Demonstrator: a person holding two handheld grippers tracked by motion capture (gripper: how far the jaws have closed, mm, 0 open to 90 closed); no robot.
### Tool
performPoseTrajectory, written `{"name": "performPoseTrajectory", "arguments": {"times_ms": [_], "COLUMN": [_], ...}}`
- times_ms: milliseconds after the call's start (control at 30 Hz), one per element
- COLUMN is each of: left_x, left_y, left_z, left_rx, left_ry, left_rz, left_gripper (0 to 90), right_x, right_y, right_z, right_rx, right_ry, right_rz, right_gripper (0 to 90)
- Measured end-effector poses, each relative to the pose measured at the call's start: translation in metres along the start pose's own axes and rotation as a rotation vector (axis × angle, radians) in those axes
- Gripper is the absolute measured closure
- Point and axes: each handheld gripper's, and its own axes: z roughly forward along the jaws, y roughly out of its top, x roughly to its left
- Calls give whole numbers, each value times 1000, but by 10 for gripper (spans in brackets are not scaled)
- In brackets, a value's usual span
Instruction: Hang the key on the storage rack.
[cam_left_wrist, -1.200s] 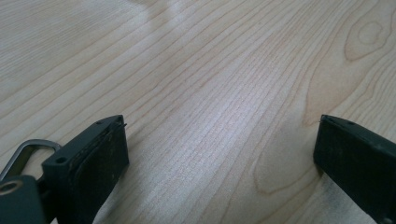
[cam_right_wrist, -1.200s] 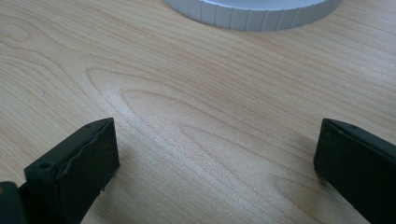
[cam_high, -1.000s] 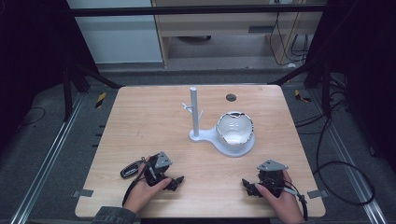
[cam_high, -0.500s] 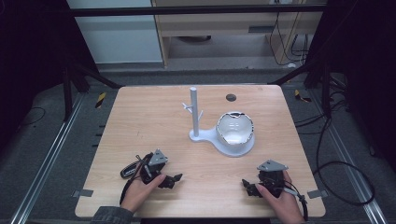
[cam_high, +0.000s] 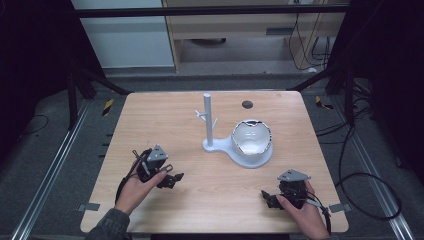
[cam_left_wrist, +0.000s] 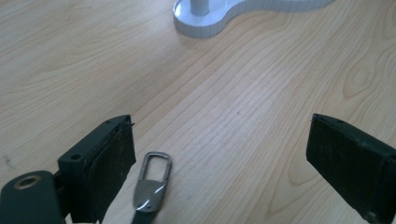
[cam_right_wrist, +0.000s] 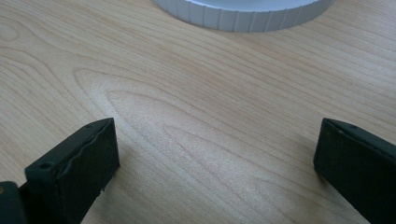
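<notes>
A white stand (cam_high: 207, 120) with a post and small pegs rises mid-table; a white bowl with a dark rim (cam_high: 251, 138) sits on its round base. My left gripper (cam_high: 174, 180) rests at the front left, held by a hand, jaws pointing right. In the left gripper view it (cam_left_wrist: 222, 123) is open, and a small metal clasp on a dark strap (cam_left_wrist: 152, 184) lies on the wood just beside the left jaw. The stand's base (cam_left_wrist: 201, 21) lies ahead. My right gripper (cam_high: 267, 197) sits at the front right, open (cam_right_wrist: 218, 126), with bare wood between its jaws and the round base (cam_right_wrist: 243, 14) ahead.
The wooden table (cam_high: 165, 115) has a dark round hole (cam_high: 247, 104) near its far edge. Black frame bars and cables surround the table on the floor. Bare wood stretches between the two grippers and along the left side.
My left gripper has shifted slightly left and away from the front edge. The right gripper has barely moved.
</notes>
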Motion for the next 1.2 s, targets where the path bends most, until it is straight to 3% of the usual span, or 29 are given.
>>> {"name": "performPoseTrajectory", "arguments": {"times_ms": [233, 367, 500, 633, 700, 767, 800, 833, 867, 1033, 1200], "left_x": [17, 25, 27, 27, 28, 29, 30, 31, 31, 32, 36], "left_y": [11, 11, 16, 20, 21, 23, 23, 24, 24, 24, 23], "left_z": [9, 14, 15, 18, 18, 16, 13, 13, 12, 10, 9], "left_rx": [132, 199, 228, 303, 318, 305, 297, 297, 298, 400, 439], "left_ry": [33, 30, 23, 34, 41, 47, 61, 63, 58, 54, 12], "left_rz": [43, 41, 42, 82, 97, 115, 105, 99, 91, 105, 75], "left_gripper": [41, 39, 38, 39, 47, 126, 150, 134, 131, 85, 80], "right_x": [0, 0, 0, 0, 0, 2, 0, 1, 1, 1, 1], "right_y": [0, 0, 0, 0, -1, 0, -1, 0, 0, 0, 0], "right_z": [0, 0, 0, 0, 0, 0, 0, -1, 0, 0, 0], "right_rx": [-1, 0, -2, -1, -2, 2, -3, 2, 0, -3, -3], "right_ry": [-4, -5, -5, -7, -5, -11, -5, -10, -12, -16, -17], "right_rz": [-4, -3, -13, -9, -7, 13, -10, 14, 4, 2, 2], "right_gripper": [4, 4, 4, 4, 4, 4, 4, 4, 4, 4, 4]}}
